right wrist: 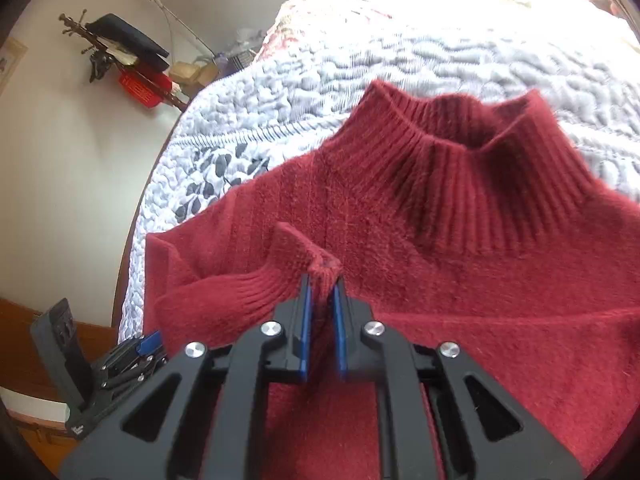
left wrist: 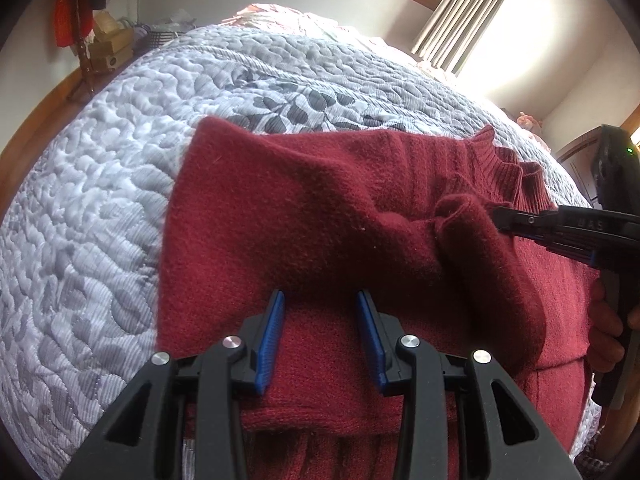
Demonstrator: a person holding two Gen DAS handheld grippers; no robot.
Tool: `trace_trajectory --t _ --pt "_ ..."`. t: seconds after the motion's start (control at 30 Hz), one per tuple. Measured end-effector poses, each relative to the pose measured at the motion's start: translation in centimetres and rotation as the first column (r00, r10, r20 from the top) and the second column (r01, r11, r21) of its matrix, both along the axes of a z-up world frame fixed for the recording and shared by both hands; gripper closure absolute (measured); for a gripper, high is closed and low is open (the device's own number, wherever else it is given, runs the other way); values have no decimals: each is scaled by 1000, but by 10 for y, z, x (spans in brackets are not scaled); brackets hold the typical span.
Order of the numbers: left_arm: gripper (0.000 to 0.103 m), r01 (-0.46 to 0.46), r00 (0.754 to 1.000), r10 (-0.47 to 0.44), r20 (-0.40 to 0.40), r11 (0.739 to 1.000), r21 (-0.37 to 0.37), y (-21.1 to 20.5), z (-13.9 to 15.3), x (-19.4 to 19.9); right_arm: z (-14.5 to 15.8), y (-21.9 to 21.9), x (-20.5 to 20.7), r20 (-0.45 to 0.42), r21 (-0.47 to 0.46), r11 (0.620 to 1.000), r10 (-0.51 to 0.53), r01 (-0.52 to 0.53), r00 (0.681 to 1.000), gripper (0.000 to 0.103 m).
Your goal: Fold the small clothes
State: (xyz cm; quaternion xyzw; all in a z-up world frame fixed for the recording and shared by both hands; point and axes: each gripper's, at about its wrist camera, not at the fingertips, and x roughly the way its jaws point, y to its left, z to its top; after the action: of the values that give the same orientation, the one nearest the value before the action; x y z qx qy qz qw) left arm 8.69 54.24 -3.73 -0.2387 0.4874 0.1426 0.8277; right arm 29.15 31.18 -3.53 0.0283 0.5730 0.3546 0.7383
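Observation:
A dark red knit sweater (left wrist: 320, 208) with a ribbed high collar (right wrist: 472, 160) lies on a grey-white quilted bedspread (left wrist: 100, 200). One sleeve is folded across its body. My right gripper (right wrist: 322, 280) is shut on that sleeve's ribbed cuff (right wrist: 280, 280), holding it over the chest below the collar. In the left wrist view the right gripper (left wrist: 500, 216) comes in from the right, pinching the cuff. My left gripper (left wrist: 320, 300) stands open over the sweater's lower body, blue pads apart with nothing between them. It also shows at the lower left of the right wrist view (right wrist: 148, 342).
The quilt (right wrist: 280, 92) covers a bed with a wooden frame (left wrist: 44, 120). Boxes, a basket and hanging clothes (left wrist: 100, 40) stand at the far wall. A curtain (left wrist: 464, 12) and bright window lie at the back right. A hand (left wrist: 608, 320) grips the right tool.

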Motion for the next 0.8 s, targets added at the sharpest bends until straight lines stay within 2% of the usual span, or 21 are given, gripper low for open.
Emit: trace_trajectory --t 0.2,0.3,0.37,0.43,0.5,0.57,0.7,0.8 --pt "53 -7 998 8 54 1000 -7 -10 13 -3 49 -88 -28 149 50 996 -85 79 985 94" --pt "52 30 998 -33 59 999 43 -27 18 2 53 -143 -39 144 83 988 -137 126 980 94" --pt "50 60 997 -62 37 996 67 -39 14 8 46 -169 -49 171 57 987 -157 150 973 92" --pt "45 84 996 -84 0 991 109 -49 7 15 25 -182 -54 148 -7 990 -137 139 979 83" --pt "44 95 995 -92 -23 981 168 -57 5 16 2 -193 -55 105 -55 986 -150 157 983 82" --pt "44 95 995 -92 -24 977 193 -62 10 14 -9 -202 -56 70 -15 986 -163 164 984 81" --pt "36 97 995 -99 0 980 174 -63 26 8 -9 -208 -46 19 56 983 -178 176 984 67" --pt "36 91 996 -93 -2 973 210 -62 33 8 -16 -195 -36 -21 43 984 -171 172 985 65"
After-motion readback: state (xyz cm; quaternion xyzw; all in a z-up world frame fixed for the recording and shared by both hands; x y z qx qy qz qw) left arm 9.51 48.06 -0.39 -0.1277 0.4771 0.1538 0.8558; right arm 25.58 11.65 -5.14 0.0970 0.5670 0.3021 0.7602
